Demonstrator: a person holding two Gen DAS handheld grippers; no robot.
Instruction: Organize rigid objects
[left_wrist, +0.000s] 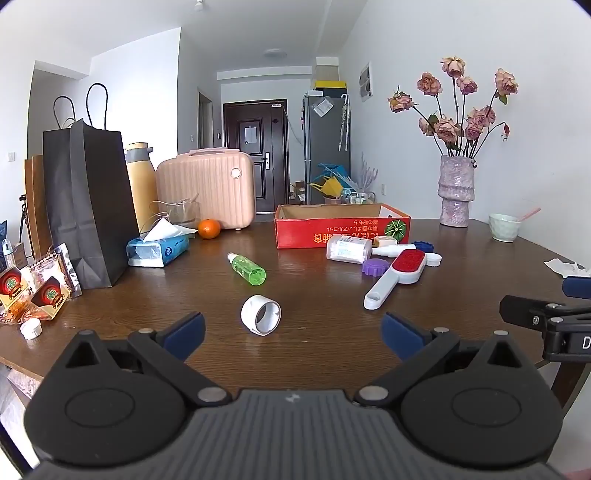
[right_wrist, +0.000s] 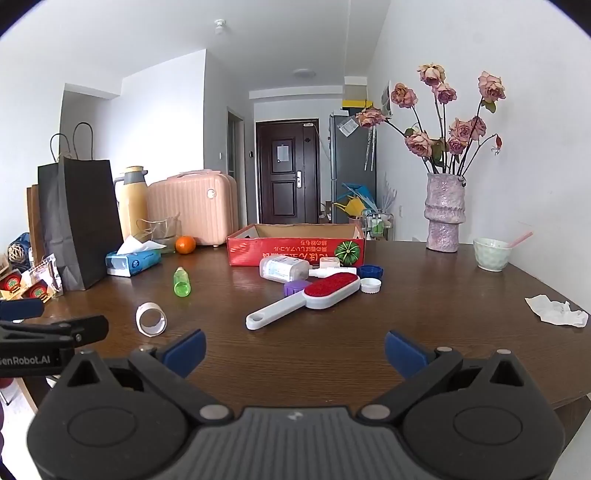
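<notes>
Lint brush (right_wrist: 304, 300), green bottle (left_wrist: 248, 268) and tape roll (left_wrist: 260, 315) lie scattered on a dark wooden desk (left_wrist: 332, 332) before a red cardboard box (left_wrist: 341, 225); left gripper (left_wrist: 293, 332) and right gripper (right_wrist: 295, 350) hover empty, jaws wide, facing a white-walled hallway.

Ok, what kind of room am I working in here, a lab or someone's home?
Most likely a home, an apartment's dining area. A round wooden table holds everyday clutter, a vase of dried roses stands by the wall, and beyond it are a dark entry door and a grey fridge.
</notes>
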